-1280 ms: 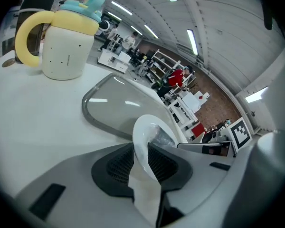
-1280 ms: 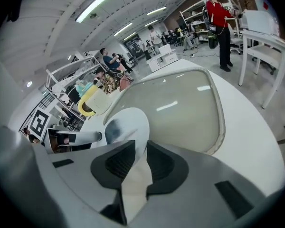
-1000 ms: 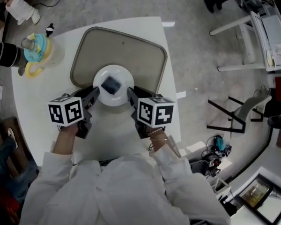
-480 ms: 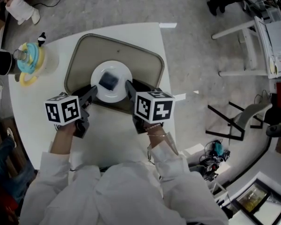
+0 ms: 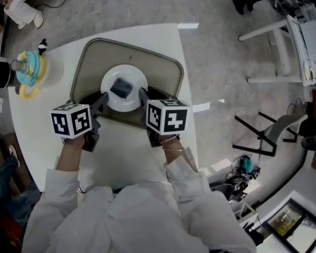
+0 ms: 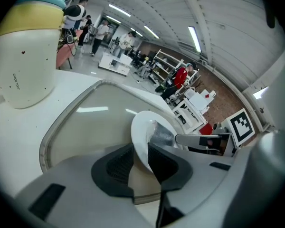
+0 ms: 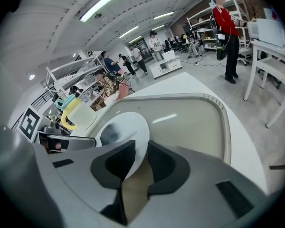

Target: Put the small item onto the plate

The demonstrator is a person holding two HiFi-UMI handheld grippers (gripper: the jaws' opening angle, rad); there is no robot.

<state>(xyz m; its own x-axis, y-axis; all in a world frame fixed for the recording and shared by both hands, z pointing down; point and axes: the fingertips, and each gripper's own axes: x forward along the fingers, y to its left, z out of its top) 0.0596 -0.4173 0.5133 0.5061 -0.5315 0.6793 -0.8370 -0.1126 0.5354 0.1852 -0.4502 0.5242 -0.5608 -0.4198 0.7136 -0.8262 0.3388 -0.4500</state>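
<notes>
1. We have carried the plate (image 5: 135,102) away from us. A second ago it overhung the near rim of the tray (image 5: 160,73); now it lies wholly over the tray.
2. The left gripper (image 5: 102,97) and the right gripper (image 5: 142,93), clamped on its rim, have moved forward with it, past that near rim.
3. The dark item (image 5: 122,88) has ridden along on the plate.

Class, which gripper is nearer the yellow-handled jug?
Left. The left gripper clamps the plate on the side facing the jug; the right gripper clamps its far side.
</notes>
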